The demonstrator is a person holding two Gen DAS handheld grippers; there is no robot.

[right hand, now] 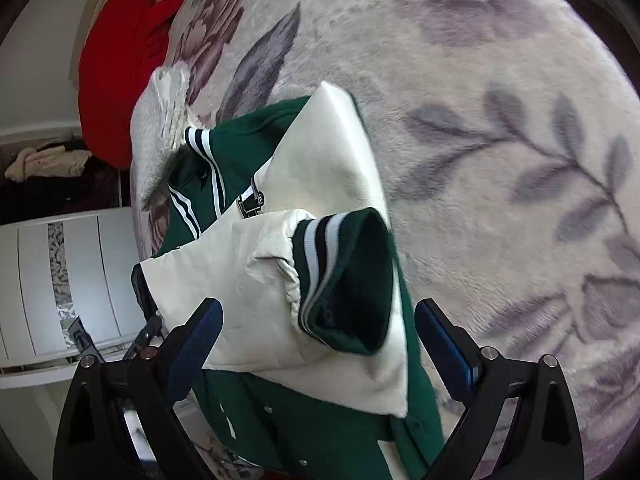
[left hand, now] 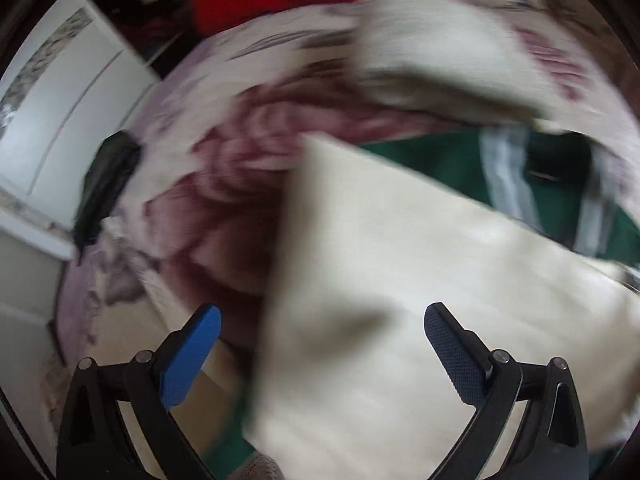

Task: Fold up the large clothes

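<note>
A green varsity jacket (right hand: 240,152) with cream sleeves and striped collar lies on a floral blanket (right hand: 500,80). Both cream sleeves are folded across its body. The nearer sleeve (right hand: 248,256) ends in a green striped cuff (right hand: 348,264). My right gripper (right hand: 319,304) hangs over that cuff, open, with the cuff lying between its fingers and the right pad apart from the cloth. The left wrist view is blurred. In it, my left gripper (left hand: 323,312) stands wide open above a cream sleeve (left hand: 380,280), and the green body (left hand: 440,160) with its striped collar shows beyond.
A red garment (right hand: 120,60) and a white knit piece (right hand: 156,128) lie at the blanket's far end beyond the collar. A white cabinet (right hand: 60,280) stands beside the bed. A dark object (left hand: 108,176) rests at the blanket's edge.
</note>
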